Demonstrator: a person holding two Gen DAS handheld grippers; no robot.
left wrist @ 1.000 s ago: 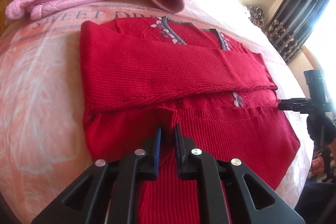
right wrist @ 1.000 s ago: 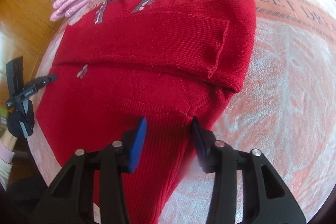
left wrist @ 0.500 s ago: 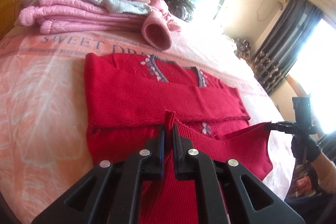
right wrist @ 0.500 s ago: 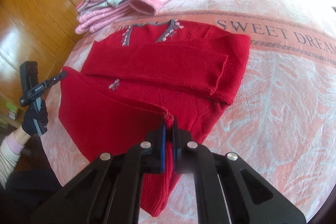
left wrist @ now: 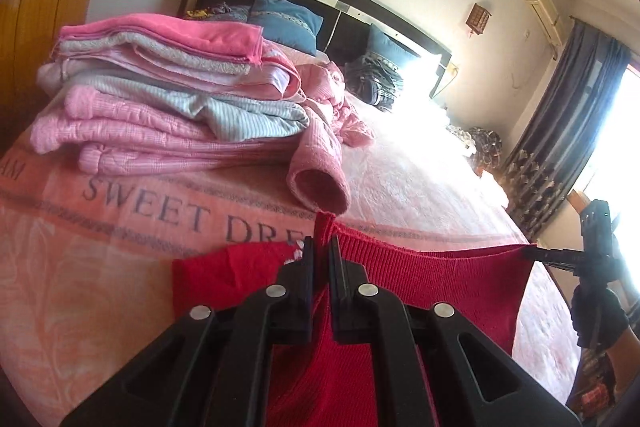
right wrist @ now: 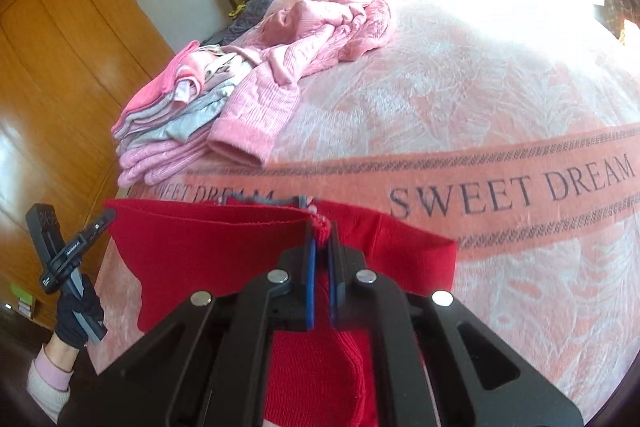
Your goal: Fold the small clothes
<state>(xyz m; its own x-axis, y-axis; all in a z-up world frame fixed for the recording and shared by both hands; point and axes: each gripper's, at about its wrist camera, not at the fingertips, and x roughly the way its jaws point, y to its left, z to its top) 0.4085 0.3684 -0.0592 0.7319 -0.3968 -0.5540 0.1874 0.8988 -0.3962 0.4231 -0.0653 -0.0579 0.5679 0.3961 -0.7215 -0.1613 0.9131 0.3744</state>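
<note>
Left wrist view: left tool (left wrist: 321, 259) is clamped on the hem of the red sweater (left wrist: 440, 279), lifted above the bed (left wrist: 100, 247). The hem is stretched taut across to the right tool (left wrist: 560, 259), also gripping it. The folded pile (left wrist: 160, 107) sits beyond.

Right wrist view: right tool (right wrist: 322, 247) is pinched on the other hem corner; the collar end lies on the bed.

Step judged: bottom-to-top fold in hand. Next: hem to be carried forward level, laid onto the collar, both corners aligned, then released.

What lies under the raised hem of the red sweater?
Under the red sweater hem, pinched by both the left gripper and right gripper, only a grey neckline trim peeks out; its folded sleeves are covered.
</note>
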